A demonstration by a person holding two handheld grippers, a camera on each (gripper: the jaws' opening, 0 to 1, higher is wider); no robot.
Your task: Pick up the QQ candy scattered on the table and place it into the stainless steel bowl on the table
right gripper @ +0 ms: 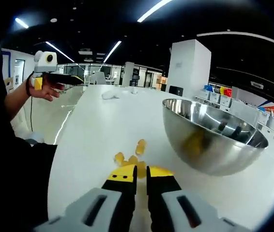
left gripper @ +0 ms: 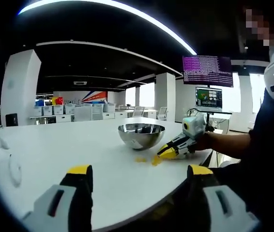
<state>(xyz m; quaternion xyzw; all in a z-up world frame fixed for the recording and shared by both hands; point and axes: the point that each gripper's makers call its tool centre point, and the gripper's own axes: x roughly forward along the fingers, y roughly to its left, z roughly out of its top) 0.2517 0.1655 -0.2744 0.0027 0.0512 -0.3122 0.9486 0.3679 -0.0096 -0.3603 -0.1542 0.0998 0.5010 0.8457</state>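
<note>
Several yellow QQ candies [right gripper: 133, 159] lie on the white table [right gripper: 93, 130] just left of the stainless steel bowl [right gripper: 209, 137]. My right gripper [right gripper: 140, 175] is down at this cluster, its jaws nearly together and shut on one candy [right gripper: 140, 168] at the tips. The left gripper view shows the right gripper [left gripper: 159, 155] held by a hand, tips on the candies [left gripper: 146, 160] in front of the bowl [left gripper: 141, 135]. My left gripper [left gripper: 139, 173] hovers open and holds nothing above the near table edge. The right gripper view shows the left gripper [right gripper: 79, 79] raised off the table's far end.
The table's [left gripper: 54, 150] rounded edge runs close to the candies on the person's side. A small white object [right gripper: 109, 95] lies further along the table. Monitors on a stand [left gripper: 207, 79] rise behind the bowl. The person's arm [left gripper: 229, 142] reaches in from the right.
</note>
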